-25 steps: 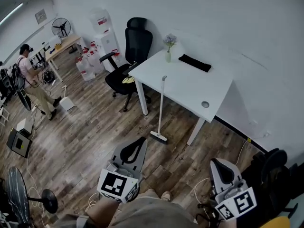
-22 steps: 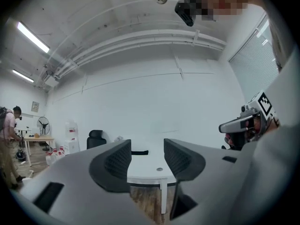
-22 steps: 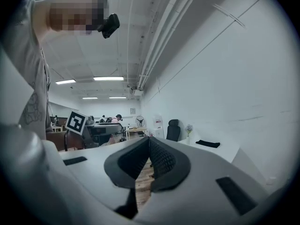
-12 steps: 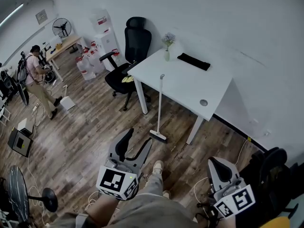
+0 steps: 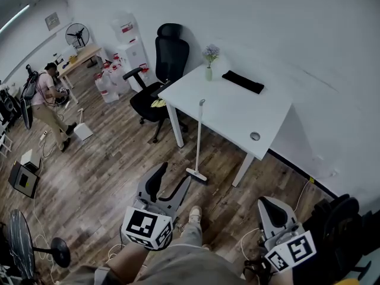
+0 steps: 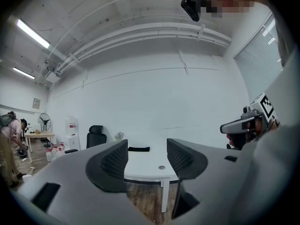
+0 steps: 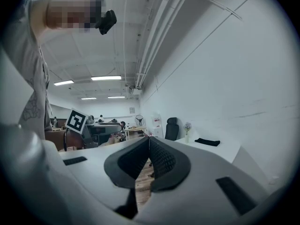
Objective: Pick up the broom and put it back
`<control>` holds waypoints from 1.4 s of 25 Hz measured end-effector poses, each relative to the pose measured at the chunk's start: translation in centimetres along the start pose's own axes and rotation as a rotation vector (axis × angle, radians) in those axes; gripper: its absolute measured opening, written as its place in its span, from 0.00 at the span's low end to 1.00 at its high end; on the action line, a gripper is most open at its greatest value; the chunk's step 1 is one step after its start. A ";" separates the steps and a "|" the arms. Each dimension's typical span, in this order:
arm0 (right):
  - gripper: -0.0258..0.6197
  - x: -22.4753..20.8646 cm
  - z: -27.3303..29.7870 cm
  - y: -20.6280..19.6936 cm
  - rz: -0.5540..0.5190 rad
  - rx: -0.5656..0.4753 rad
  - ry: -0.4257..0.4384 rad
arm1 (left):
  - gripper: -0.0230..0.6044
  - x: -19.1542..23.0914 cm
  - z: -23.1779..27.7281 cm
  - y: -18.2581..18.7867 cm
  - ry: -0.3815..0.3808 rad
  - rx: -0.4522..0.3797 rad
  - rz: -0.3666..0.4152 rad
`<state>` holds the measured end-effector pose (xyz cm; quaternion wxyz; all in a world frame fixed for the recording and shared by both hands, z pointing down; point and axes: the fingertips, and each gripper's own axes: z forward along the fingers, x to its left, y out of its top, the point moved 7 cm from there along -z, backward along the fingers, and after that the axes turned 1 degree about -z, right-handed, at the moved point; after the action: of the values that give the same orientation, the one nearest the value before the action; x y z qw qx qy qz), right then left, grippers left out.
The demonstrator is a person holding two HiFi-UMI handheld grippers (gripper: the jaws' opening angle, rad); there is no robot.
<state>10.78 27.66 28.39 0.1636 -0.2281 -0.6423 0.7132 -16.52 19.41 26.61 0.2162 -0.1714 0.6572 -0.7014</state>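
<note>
Head view: broom (image 5: 198, 136) stands near upright, its handle leaning on the front edge of the white table (image 5: 237, 108) and its head on the wood floor (image 5: 107, 165) in front of the table. Neither of your tools touches it; both sit low in frame, well apart from it. Your left gripper (image 5: 176, 172) points toward the broom head, jaws opening, nothing between them. Left gripper view: only the table shows through the gap. Your right gripper (image 5: 265, 202) is clenched, pads together, empty. Black office chair (image 5: 165, 58) at the table's left end; flower vase (image 5: 208, 70) and black cloth (image 5: 243, 81) on top.
</note>
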 end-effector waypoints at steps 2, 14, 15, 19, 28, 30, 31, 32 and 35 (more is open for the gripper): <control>0.09 -0.8 1.0 -0.1 0.006 0.006 -0.004 | 0.46 0.6 1.1 -0.3 -0.003 0.011 0.002; 0.09 -6.6 9.6 -0.8 0.064 0.059 -0.065 | 0.46 6.6 11.5 -2.6 -0.054 0.090 0.004; 0.09 -7.0 10.5 -0.8 0.068 0.065 -0.070 | 0.46 7.1 12.5 -2.8 -0.061 0.098 0.003; 0.09 -8.7 14.2 -1.0 0.085 0.093 -0.090 | 0.46 9.5 16.6 -4.1 -0.093 0.139 -0.007; 0.09 -12.1 22.9 -2.8 0.117 0.174 -0.128 | 0.46 14.6 25.5 -7.8 -0.155 0.222 -0.029; 0.09 -12.8 24.4 -3.4 0.122 0.195 -0.133 | 0.46 15.6 27.2 -8.8 -0.163 0.234 -0.036; 0.09 -13.2 25.0 -3.8 0.124 0.203 -0.135 | 0.46 16.0 28.0 -9.3 -0.165 0.240 -0.039; 0.09 -13.6 25.6 -4.1 0.126 0.210 -0.137 | 0.46 16.4 28.9 -9.8 -0.166 0.247 -0.039; 0.09 -14.7 27.2 -5.1 0.145 0.229 -0.144 | 0.46 17.3 31.4 -11.6 -0.168 0.279 -0.055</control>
<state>8.29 -2.31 37.01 0.0902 -0.2018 -0.5487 0.8063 -15.64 -15.90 39.79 0.2729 -0.2155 0.5280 -0.7748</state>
